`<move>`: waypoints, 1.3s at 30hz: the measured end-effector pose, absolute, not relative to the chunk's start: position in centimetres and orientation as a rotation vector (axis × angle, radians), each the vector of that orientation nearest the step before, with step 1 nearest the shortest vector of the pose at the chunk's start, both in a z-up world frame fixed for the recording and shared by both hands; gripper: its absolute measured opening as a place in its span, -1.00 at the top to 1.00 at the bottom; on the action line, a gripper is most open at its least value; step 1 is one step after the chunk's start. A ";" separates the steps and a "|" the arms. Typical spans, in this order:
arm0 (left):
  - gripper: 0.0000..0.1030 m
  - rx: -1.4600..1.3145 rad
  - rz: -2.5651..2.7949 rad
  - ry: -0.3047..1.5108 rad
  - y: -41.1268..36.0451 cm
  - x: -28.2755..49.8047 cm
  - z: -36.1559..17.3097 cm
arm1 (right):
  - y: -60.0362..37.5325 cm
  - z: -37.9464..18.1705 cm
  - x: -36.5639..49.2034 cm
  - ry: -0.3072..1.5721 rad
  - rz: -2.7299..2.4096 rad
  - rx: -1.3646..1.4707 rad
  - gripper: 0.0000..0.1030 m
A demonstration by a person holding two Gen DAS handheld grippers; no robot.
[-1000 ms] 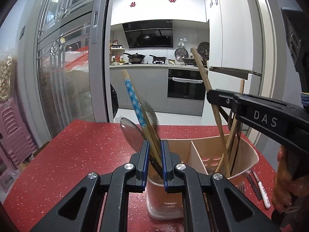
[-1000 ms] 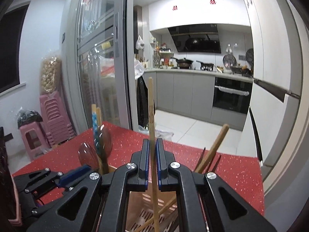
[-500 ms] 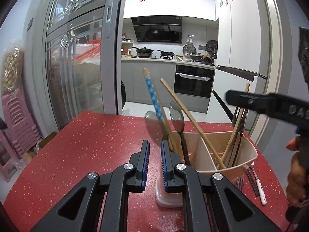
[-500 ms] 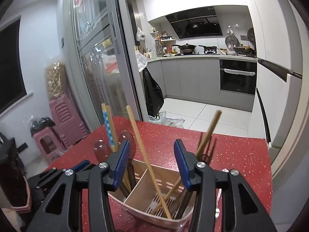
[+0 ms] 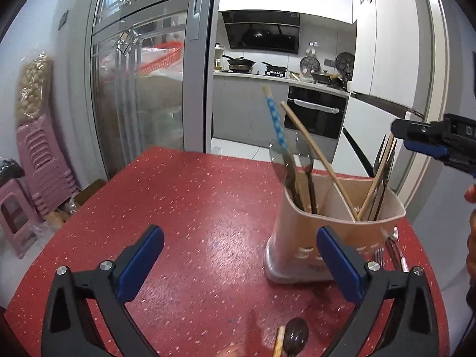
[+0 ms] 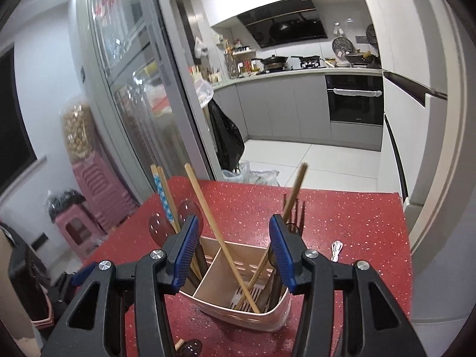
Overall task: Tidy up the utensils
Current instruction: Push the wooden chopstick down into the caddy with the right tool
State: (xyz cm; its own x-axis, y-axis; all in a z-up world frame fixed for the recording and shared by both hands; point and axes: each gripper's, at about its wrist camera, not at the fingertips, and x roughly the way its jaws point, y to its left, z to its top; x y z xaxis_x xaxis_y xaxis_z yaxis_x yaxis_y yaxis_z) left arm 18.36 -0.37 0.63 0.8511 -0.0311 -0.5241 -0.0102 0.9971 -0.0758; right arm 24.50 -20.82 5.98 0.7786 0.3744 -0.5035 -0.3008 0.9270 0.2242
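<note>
1. Red speckled counter fills the lower part of both views, glossy w/ light flecks.
2. Rm behind: glass sliding door on the left, kitchen past it w/ grey cabinets, black oven, range hood, pans on the hob. Pink stools stacked by the wall, white tile floor.
3. Beige utensil holder stands upright on the counter, right of centre in left wrist view; split into compartments by inner walls.
4. Left compartment: two metal spoons & a blue-dotted chopstick. A plain wooden chopstick leans across the middle section. Right end: more chopsticks & dark forks.
5. Loose cutlery lies on the counter just beside the holder's right side; a small spoon lies at the near edge.
6. Left tool: jaws just swung wide apart, nothing between them, near the holder.
7. Right tool: jaws partly spread, gripping nothing, above the holder.
</note>
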 end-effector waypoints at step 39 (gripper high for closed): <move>-1.00 -0.069 -0.027 0.644 0.8 16.4 -1.1 | -18.4 2.9 26.5 0.585 0.273 0.128 0.85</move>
